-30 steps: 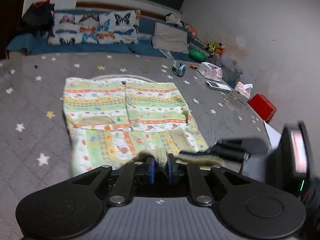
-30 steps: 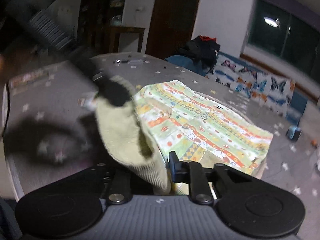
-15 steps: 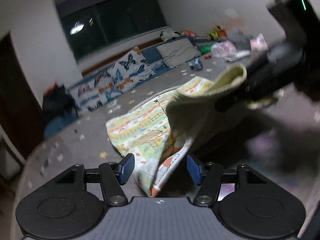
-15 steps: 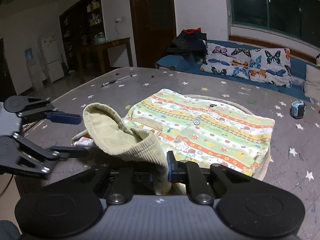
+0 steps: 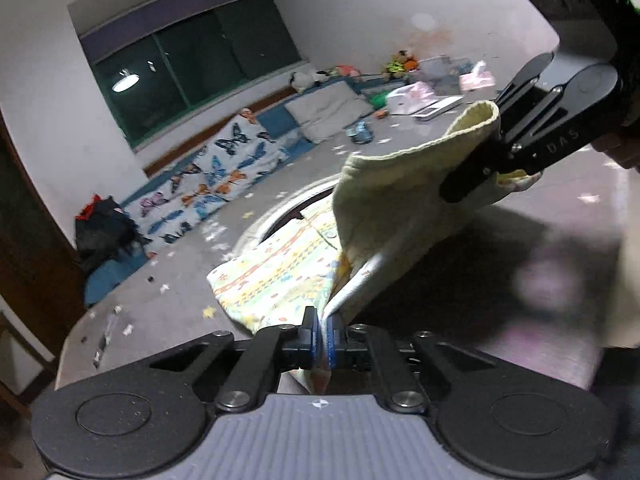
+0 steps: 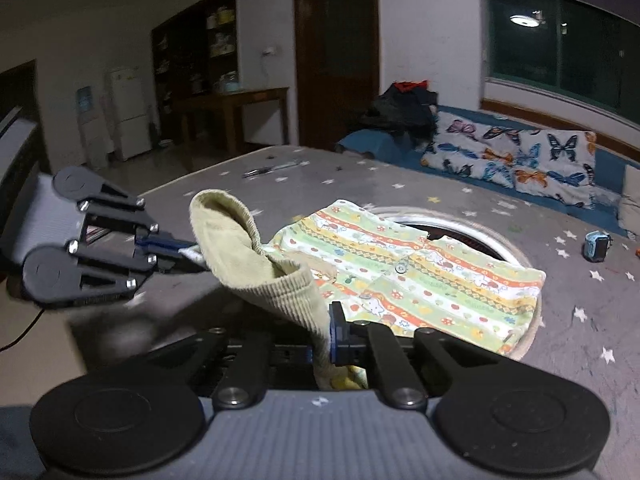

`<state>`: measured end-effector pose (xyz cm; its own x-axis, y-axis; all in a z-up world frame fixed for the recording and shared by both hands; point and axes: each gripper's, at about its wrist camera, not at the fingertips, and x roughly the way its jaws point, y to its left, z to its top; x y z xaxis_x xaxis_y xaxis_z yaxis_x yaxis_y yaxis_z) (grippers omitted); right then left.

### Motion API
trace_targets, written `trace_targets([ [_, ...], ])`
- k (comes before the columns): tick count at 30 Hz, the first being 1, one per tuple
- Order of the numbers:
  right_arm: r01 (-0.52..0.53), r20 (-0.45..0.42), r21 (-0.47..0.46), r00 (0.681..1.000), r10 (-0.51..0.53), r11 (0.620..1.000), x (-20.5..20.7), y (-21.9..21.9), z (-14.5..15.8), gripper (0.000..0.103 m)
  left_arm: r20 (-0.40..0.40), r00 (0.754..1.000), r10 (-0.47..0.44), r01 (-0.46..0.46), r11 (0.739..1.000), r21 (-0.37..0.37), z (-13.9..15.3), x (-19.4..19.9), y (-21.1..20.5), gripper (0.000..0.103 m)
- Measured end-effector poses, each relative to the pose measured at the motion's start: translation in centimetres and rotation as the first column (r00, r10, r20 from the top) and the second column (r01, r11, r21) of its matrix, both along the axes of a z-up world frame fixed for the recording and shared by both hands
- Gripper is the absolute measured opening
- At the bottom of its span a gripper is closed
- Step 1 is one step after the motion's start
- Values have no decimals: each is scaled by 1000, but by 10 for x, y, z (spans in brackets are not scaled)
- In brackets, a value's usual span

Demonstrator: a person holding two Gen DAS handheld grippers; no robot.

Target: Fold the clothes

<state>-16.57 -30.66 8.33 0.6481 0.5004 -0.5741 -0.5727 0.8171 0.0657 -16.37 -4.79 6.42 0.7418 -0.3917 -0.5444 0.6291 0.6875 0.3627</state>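
A child's shirt [image 6: 420,276] with green, orange and white patterned stripes and buttons lies on a grey star-print surface [image 6: 440,192]. Its near end is lifted off the surface. My right gripper [image 6: 322,334] is shut on the ribbed yellow-green hem [image 6: 256,280]. In the left wrist view the right gripper [image 5: 476,172] holds that hem [image 5: 420,168] up at the upper right. My left gripper [image 5: 320,322] is shut on a thin white edge of the shirt [image 5: 280,276]. From the right wrist view the left gripper [image 6: 188,254] sits at the left, level with the raised hem.
A white-rimmed round ring [image 6: 472,228] lies under the shirt. Butterfly-print cushions [image 6: 520,156] and a dark clothes pile [image 6: 404,108] line the far side. A small blue object [image 6: 596,246] and a pen [image 6: 272,168] rest on the surface. Boxes and toys [image 5: 432,96] crowd one corner.
My left gripper let go of the hem, stood open half a second ago, and has now shut on the shirt's white edge. The right gripper kept hold of the hem and raised it.
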Motion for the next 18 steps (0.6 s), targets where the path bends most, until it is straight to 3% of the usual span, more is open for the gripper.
trace_targets([
  [4,-54,-42,4,998,54,999,-31,-3,13,7,-50,997,-62,63,998,5,17,-33,11,5],
  [8,-84,-70,9,994,85,996,-43,-6,26,6,-100,991,-85,85,996,-3,26,-30,12,5],
  [14,-71,-77,14,994,72,997,-9,-10,44,6,-126,991,-44,38,998,-45,38,28,10,6],
  [18,-46,-98,10,994,46,999,47,-11,48,6,-158,987,7,-13,999,-38,34,84,2,6],
])
